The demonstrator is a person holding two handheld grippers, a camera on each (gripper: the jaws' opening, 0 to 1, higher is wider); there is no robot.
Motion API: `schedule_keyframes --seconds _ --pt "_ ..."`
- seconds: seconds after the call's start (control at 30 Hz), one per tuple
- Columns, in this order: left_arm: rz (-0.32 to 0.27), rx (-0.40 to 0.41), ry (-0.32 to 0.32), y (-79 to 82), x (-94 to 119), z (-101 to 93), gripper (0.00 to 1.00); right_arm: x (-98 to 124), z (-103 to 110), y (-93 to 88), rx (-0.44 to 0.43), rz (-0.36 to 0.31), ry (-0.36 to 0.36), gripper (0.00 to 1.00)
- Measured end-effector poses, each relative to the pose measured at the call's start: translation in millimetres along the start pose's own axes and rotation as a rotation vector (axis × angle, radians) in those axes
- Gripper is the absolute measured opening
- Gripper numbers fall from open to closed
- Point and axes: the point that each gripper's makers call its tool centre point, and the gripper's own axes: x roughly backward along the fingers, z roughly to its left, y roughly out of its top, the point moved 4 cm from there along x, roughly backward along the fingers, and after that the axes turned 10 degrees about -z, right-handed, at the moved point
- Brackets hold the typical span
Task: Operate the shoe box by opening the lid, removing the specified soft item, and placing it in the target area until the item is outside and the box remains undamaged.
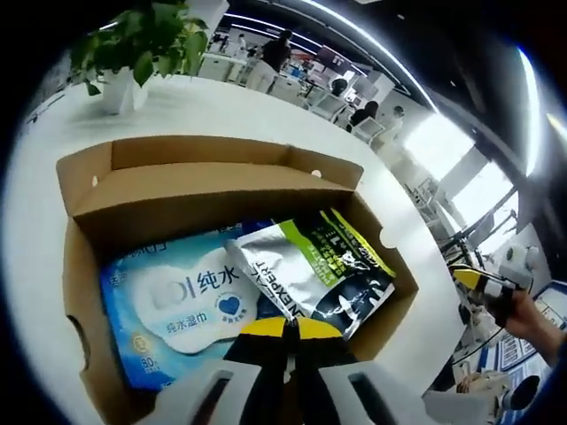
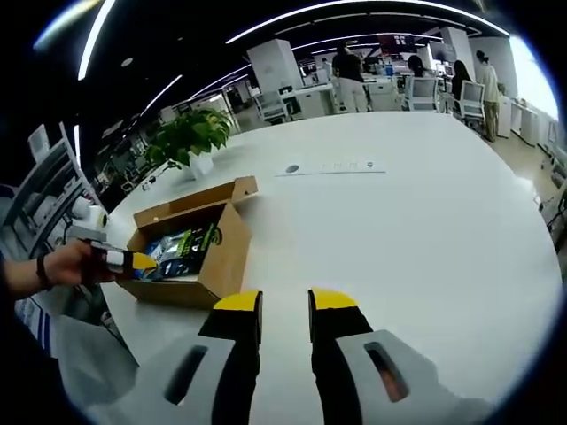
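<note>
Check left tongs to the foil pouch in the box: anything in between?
Nothing visible. The shoe box is open, and the silver-green foil pouch lies exposed on the blue wet wipes pack, just ahead of the left tongs.

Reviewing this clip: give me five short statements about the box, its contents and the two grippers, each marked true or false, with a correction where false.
1. The shoe box is open. True.
2. A blue wet-wipes pack lies inside the box, with a green, black and silver pouch beside it. True.
3. The left gripper holds the pouch lifted clear of the box. False: its jaws are together just above the contents, and the pouch lies in the box.
4. The right gripper is inside the box. False: it hovers over bare white table, apart from the box.
5. A potted plant stands on the table beyond the box. True.
</note>
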Motion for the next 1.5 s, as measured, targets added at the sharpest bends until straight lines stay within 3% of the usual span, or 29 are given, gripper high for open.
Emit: schedule_keyframes --seconds 0.33,0.93,1.5 --pt "-0.004 0.005 0.002 0.7 3.3 5.2 0.01 -11.2 12.5 0.7 0.011 0.013 0.029 0.18" --pt "-0.03 0.008 -0.003 -0.9 13.9 18.3 0.01 -45.8 69.4 -7.3 0.047 0.07 0.168 0.18" --pt "-0.026 0.002 -0.012 -0.4 14.4 24.4 0.01 -76.1 104.2 -7.9 0.075 0.116 0.249 0.18"
